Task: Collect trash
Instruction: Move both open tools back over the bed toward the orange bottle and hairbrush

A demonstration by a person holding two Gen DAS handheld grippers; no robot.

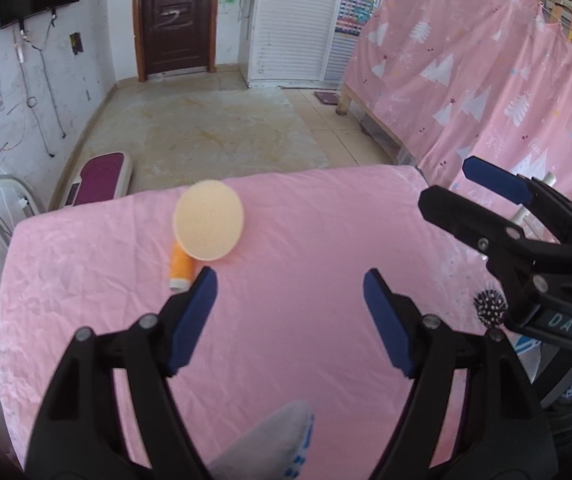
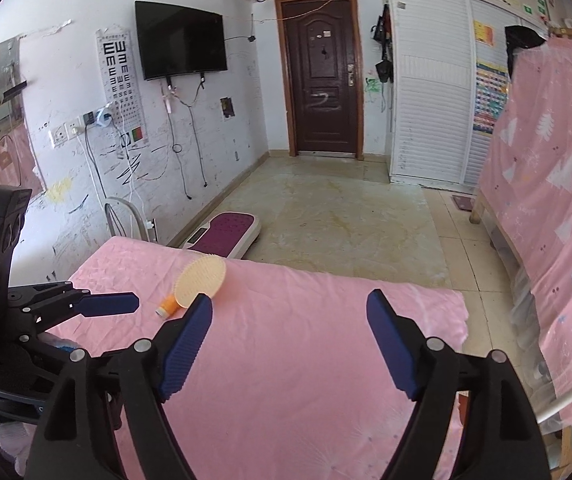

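Both claws are held wide apart and empty above the pink-covered tabletop (image 1: 326,208), apparently readied for a pick. The left claw (image 1: 290,280) is aimed past the orange spool (image 1: 181,268), which lies on its side touching the cream round disc (image 1: 208,221). The right claw (image 2: 290,302) is kept farther off. A spiky black ball (image 1: 490,308) is seen at the right edge.

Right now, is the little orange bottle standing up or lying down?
Lying down. The orange bottle rests on its side on the pink cloth, partly tucked under the round yellow disc.
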